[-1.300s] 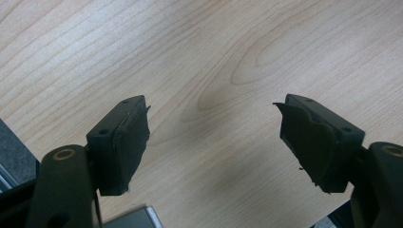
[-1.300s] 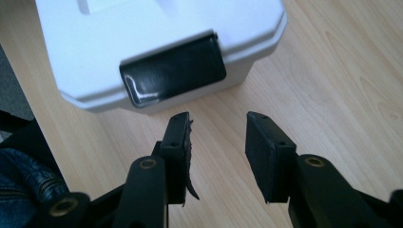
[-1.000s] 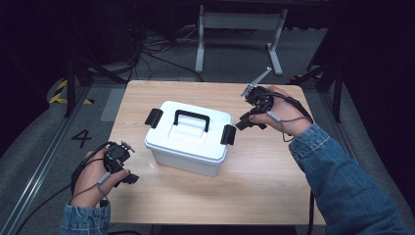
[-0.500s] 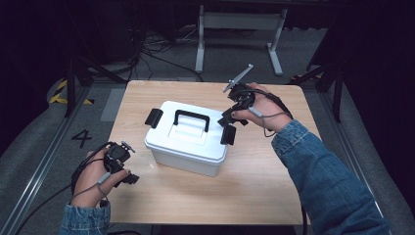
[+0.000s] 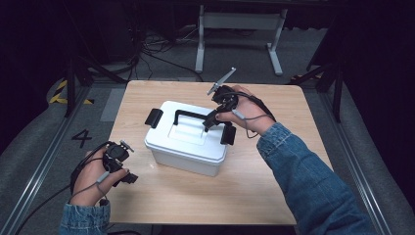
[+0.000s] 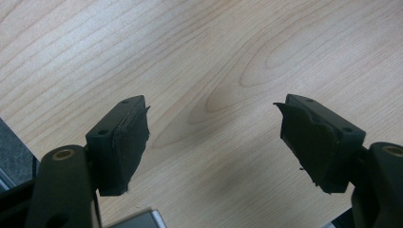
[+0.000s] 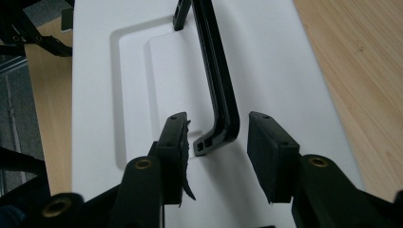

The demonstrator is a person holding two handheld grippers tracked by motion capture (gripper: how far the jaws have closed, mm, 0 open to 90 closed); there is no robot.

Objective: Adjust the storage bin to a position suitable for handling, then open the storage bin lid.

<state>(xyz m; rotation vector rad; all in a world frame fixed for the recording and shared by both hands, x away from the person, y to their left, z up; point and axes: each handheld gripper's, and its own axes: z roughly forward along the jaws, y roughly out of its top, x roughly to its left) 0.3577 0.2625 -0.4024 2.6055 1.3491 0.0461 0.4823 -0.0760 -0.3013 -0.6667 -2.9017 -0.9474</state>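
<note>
Wooden table (image 5: pixel 274 196) | white lidded box (image 5: pixel 188 147) mid-table, black side latches | black handle (image 7: pixel 221 95) on lid, near end between right gripper (image 7: pixel 216 142) jaws, spread apart, not clamped | left gripper (image 6: pixel 214 137) at front-left edge, jaws wide over bare wood

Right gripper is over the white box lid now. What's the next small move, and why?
Probably close the right gripper on the black carry handle of the white plastic box. Its jaws stand open on either side of the handle's near end and nothing is gripped yet. The left gripper is open over bare wooden table, so it can stay put.
</note>
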